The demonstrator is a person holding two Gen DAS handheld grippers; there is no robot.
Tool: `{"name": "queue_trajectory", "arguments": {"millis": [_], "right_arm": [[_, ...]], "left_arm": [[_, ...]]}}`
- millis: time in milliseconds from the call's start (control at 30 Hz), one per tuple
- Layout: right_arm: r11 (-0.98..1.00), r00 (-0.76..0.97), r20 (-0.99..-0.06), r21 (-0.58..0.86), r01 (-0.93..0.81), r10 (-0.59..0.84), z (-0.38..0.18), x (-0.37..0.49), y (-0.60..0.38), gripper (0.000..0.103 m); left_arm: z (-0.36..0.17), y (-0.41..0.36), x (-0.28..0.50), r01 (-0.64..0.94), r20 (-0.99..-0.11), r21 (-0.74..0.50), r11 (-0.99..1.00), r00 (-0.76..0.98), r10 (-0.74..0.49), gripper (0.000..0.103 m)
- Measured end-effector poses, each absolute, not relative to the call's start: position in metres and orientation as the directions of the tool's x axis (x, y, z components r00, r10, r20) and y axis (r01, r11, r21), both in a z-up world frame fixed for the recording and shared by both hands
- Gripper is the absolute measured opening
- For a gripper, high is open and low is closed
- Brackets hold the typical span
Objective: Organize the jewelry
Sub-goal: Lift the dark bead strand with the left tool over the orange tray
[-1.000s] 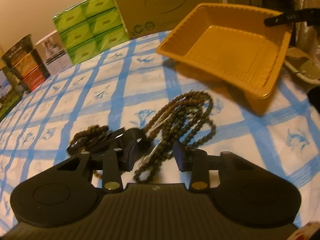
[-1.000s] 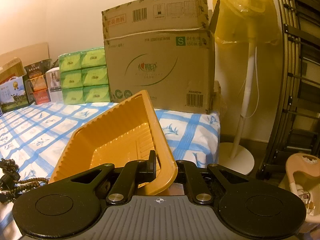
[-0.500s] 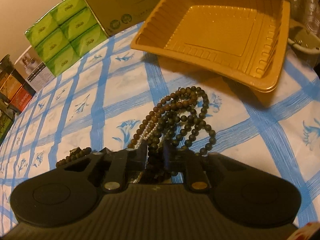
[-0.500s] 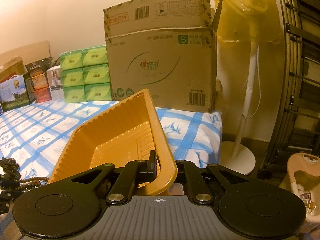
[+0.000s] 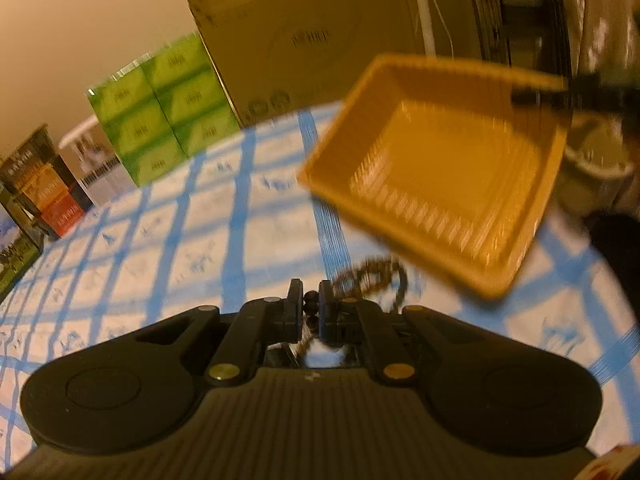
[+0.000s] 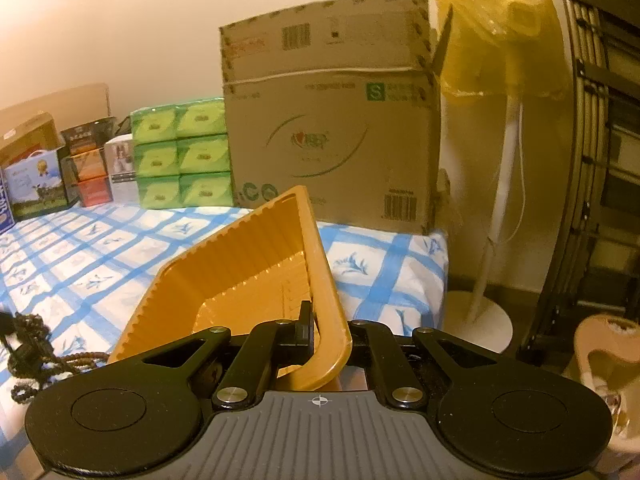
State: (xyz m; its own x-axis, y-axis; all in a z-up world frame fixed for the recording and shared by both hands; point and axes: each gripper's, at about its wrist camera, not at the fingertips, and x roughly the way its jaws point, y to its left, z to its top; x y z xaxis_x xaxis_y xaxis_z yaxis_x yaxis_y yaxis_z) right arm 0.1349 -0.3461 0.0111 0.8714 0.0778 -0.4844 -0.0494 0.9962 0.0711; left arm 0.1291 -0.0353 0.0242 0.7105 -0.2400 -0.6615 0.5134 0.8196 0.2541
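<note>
My left gripper (image 5: 310,307) is shut on a dark bead necklace (image 5: 372,276) and holds it above the blue-checked tablecloth (image 5: 200,232), with loops hanging to the right, just below the near corner of the orange tray (image 5: 440,184). My right gripper (image 6: 326,330) is shut on the rim of the orange tray (image 6: 248,276) and holds it tilted up off the table. The necklace (image 6: 28,344) also shows at the far left of the right wrist view, hanging from the left gripper.
A large cardboard box (image 6: 332,140), green tissue packs (image 6: 184,160) and small product boxes (image 6: 60,172) line the back of the table. A standing fan (image 6: 500,160) and a rack stand beyond the table's right edge.
My left gripper closed on the bead necklace and lifted it off the cloth toward the tray. The right gripper kept its hold on the tray and raised it a little.
</note>
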Motion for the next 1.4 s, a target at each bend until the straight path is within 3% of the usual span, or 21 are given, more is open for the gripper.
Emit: {"name": "queue_trajectory", "arguments": {"millis": [600,1400], "right_arm": [[0.989,0.877,-0.469,-0.046,-0.139,0.101,0.022,0.111,-0.328,0.006],[0.988,0.878,-0.469,-0.053,-0.142,0.101,0.022,0.107,-0.326,0.006]], "left_arm": [[0.167,-0.037,0.127,0.499,-0.493,0.165,0.851,0.789,-0.367,0.006],[0.313,-0.1,0.126,0.563,-0.211,0.196,0.803,0.824,-0.526,0.006]]}}
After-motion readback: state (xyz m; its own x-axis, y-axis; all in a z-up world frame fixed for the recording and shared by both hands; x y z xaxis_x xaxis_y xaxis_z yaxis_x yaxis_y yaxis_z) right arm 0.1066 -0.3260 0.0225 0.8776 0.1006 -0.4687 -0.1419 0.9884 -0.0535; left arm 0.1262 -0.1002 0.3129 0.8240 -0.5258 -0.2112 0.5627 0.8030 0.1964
